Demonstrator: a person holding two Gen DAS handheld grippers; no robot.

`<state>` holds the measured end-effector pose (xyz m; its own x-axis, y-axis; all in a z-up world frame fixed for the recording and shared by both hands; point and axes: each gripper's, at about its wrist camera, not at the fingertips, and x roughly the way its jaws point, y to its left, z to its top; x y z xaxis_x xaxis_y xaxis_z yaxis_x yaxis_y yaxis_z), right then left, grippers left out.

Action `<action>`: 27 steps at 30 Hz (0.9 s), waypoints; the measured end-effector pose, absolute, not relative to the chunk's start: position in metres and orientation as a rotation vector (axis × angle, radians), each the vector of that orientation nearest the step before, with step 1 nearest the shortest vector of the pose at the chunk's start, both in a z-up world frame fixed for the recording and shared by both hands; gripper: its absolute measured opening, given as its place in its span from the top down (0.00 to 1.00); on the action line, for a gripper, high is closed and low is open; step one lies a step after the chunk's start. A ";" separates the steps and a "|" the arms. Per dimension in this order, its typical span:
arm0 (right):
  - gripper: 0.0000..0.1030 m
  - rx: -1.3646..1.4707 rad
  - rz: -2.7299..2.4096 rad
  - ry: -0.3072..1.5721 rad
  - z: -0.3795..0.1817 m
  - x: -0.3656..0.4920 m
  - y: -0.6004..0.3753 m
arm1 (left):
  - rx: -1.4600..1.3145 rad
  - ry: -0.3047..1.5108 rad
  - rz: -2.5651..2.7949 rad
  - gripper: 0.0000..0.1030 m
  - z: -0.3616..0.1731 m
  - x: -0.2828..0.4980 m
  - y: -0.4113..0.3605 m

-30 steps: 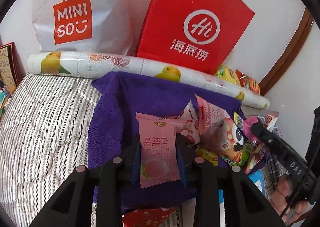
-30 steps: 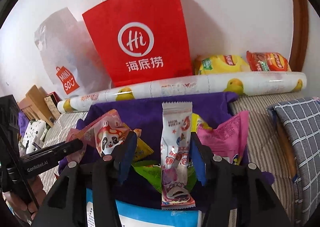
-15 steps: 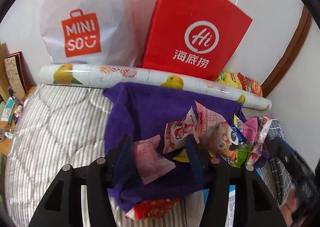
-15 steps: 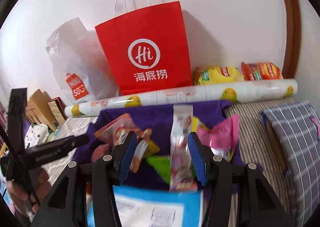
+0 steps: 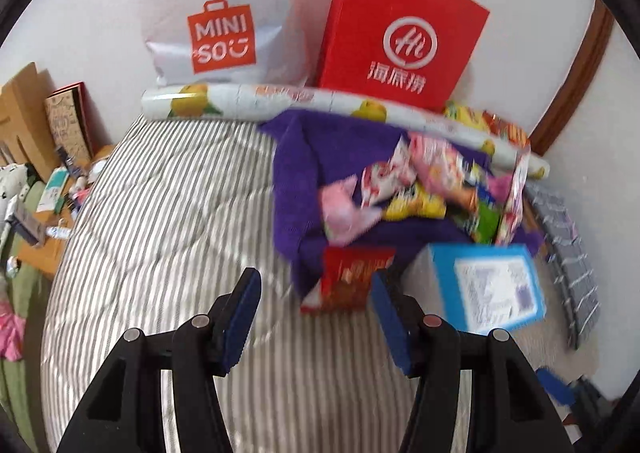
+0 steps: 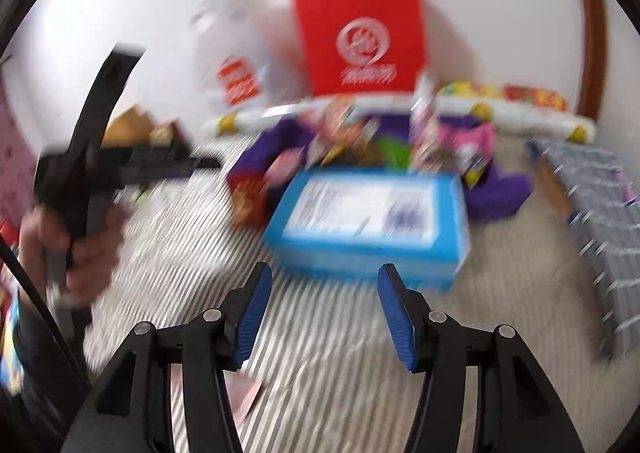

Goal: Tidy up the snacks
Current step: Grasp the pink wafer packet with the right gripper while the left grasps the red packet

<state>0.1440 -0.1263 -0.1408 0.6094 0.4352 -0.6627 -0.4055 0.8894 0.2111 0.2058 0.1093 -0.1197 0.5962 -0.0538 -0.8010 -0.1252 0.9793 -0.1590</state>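
My left tongs [image 5: 314,319] hang wide and empty; the red snack pack [image 5: 347,278] stands just ahead, nearer them. Right tongs [image 6: 325,307], also wide and empty, face the blue box [image 6: 372,225], snack pile [image 6: 360,133] beyond it.

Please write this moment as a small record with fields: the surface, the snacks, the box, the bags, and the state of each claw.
surface: striped quilt
snacks: loose packets piled on a purple cloth
nearest packet: red packet, at the cloth's near edge
box: blue box, on the quilt in front of the pile
bags: white bag and red bag against the wall
left claw: open, empty
right claw: open, empty
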 end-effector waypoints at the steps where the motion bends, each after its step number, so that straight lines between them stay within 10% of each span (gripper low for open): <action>1: 0.47 0.031 0.505 0.800 -0.149 0.137 -0.122 | -0.212 0.936 0.040 0.47 -0.121 0.199 0.111; 27: 0.35 -0.307 0.656 0.830 -0.199 0.099 -0.032 | -0.249 0.987 0.068 0.47 -0.133 0.169 0.122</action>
